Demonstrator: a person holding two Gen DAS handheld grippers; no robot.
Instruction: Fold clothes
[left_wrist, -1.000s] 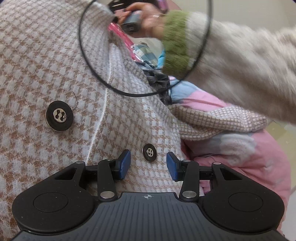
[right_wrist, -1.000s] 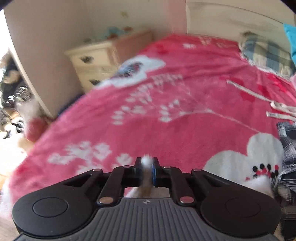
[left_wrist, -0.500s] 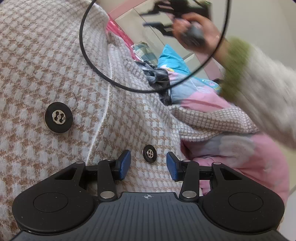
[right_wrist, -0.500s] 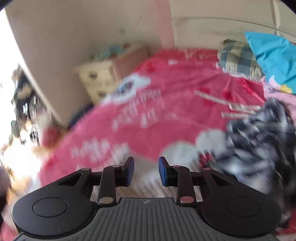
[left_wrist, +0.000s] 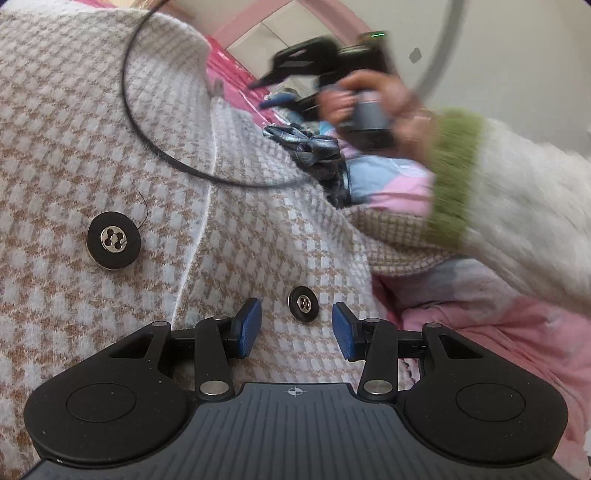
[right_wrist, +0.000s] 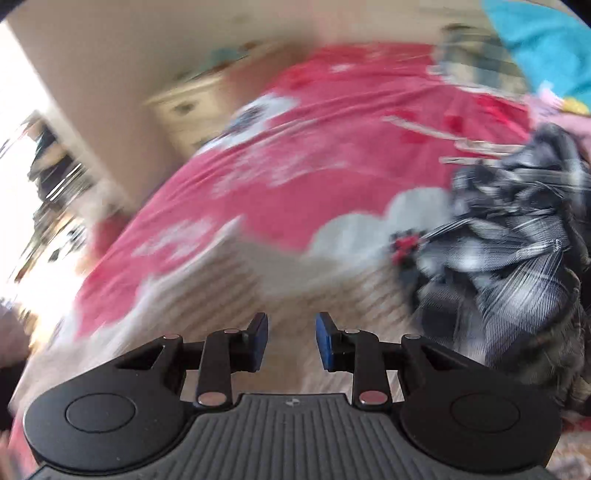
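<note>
Both grippers are empty at this moment: my left gripper (left_wrist: 296, 329) hangs just above the checked coat (left_wrist: 110, 155) with its blue pads parted and nothing pinched, the small button (left_wrist: 303, 304) showing in the gap between them, and my right gripper (right_wrist: 291, 341) stands parted too, over a blurred stretch of the same beige weave lying on the red bedspread (right_wrist: 332, 147). The coat lies spread on the bed, its larger button (left_wrist: 113, 240) to the left of the white front seam. A dark plaid garment (right_wrist: 517, 240) is heaped close on the right, and I judge it could get caught up in the fold. To do this step well, I would take an edge or hem, not the flat middle, where the pads would only skid on the thick knit. Each hand should grip a matching corner, keeping clear of the buttons and of the black cable (left_wrist: 155, 147) looping over the cloth.
</note>
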